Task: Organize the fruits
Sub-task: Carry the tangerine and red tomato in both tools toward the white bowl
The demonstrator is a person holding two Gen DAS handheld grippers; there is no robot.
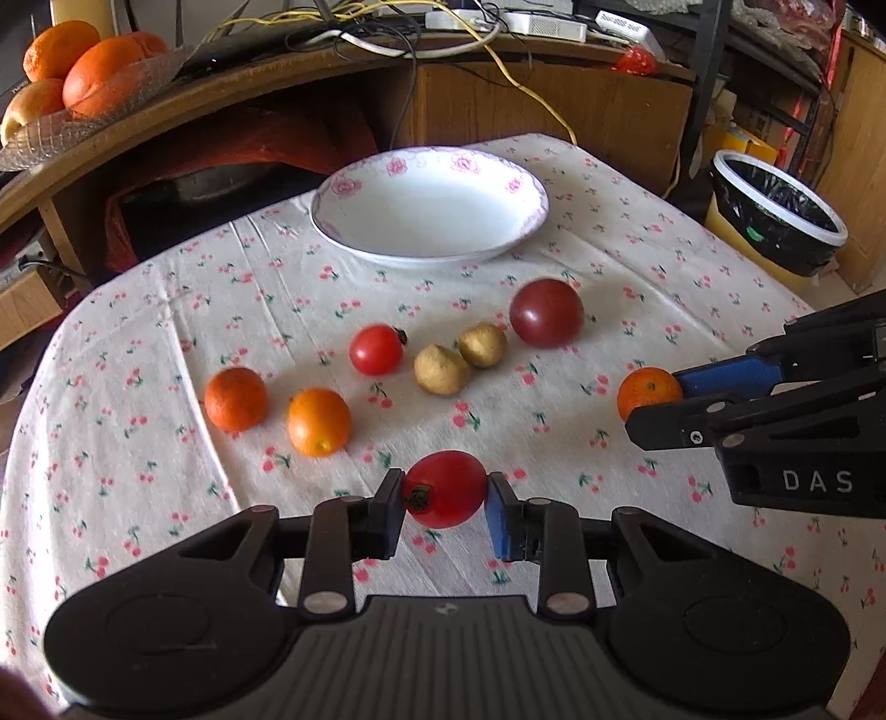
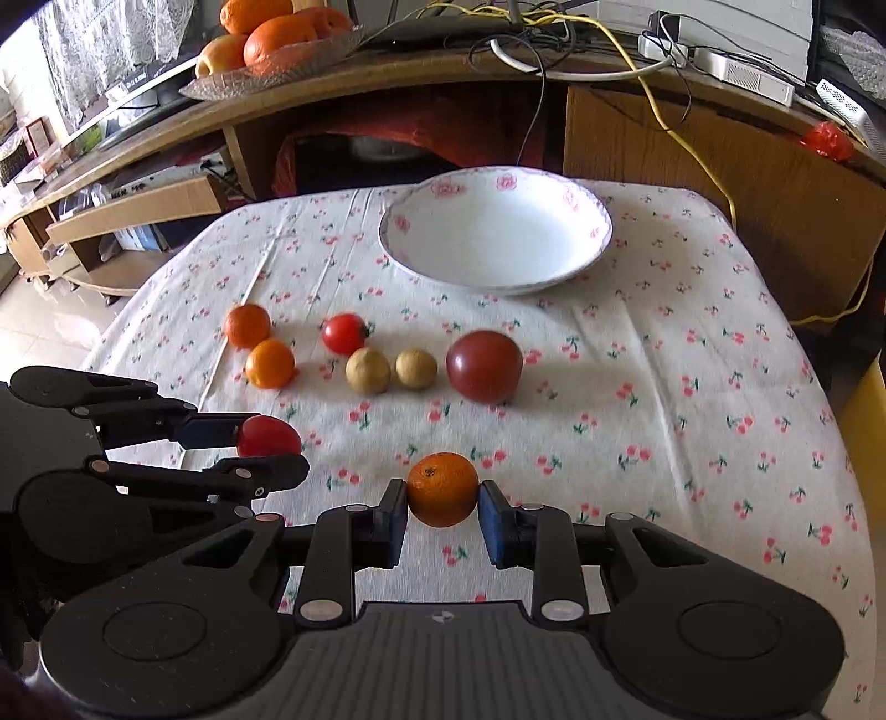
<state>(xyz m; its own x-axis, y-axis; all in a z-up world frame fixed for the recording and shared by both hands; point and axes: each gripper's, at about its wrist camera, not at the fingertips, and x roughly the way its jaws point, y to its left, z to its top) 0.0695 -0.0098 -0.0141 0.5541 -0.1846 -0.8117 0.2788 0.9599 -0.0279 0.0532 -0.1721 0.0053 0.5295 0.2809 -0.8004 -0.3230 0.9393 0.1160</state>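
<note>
Left tongs point(image 1: 446, 493) pinch a red tomato point(image 1: 444, 488), right tongs point(image 2: 443, 498) pinch a mandarin point(image 2: 443, 488), above the cherry-print bench point(image 1: 166, 332); behind, a wooden shelf point(image 1: 277, 77) carries oranges point(image 1: 99, 72) and cables point(image 1: 387, 33).

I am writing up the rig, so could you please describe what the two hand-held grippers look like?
Both match. The left hand-held gripper and the right hand-held gripper have black bodies with a ribbed grey centre panel, round recessed discs on either side, black linkage bars with silver rivets, and blue pads on the fingertips. White letters "DAS" mark the right one's side. No cables or sleeves show.
</note>
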